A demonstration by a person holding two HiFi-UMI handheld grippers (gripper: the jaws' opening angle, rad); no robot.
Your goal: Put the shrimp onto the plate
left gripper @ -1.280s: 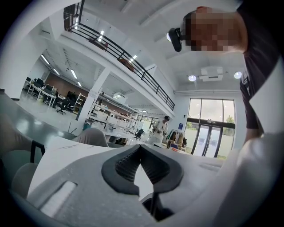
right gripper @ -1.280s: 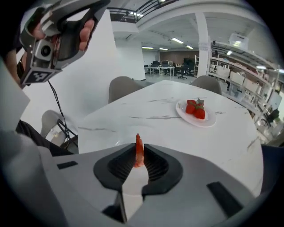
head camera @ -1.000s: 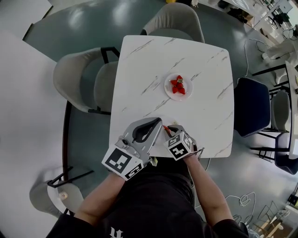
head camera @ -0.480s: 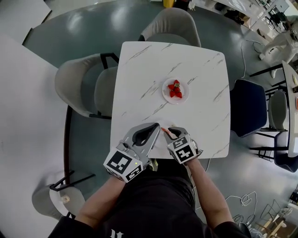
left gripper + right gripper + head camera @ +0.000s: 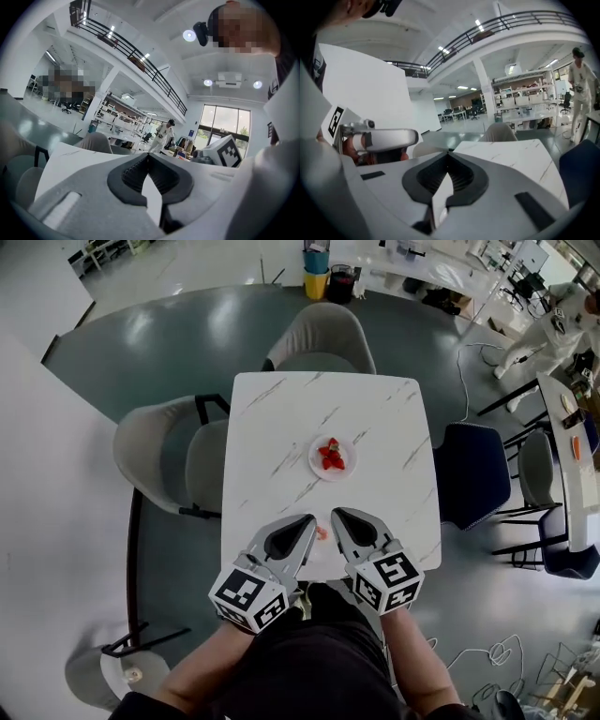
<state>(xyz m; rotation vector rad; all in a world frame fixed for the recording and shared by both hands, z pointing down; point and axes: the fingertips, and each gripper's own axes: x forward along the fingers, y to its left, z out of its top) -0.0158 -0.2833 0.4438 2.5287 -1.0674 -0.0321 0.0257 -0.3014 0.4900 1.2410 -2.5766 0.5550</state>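
The plate sits near the middle of the white marble table, and a small heap of red shrimp already lies on it; that much of the task looks done. Both grippers are over the near edge of the table, well apart from the plate. The left gripper has its jaws together, tips touching, with nothing between them; the right gripper is likewise closed and empty. Between the two, on the table just beside the left gripper's tip, lies a small pinkish piece; it is too small to identify with certainty, but it may be one more shrimp. If so, what is left is to open a gripper, pick it up and carry it to the far plate.
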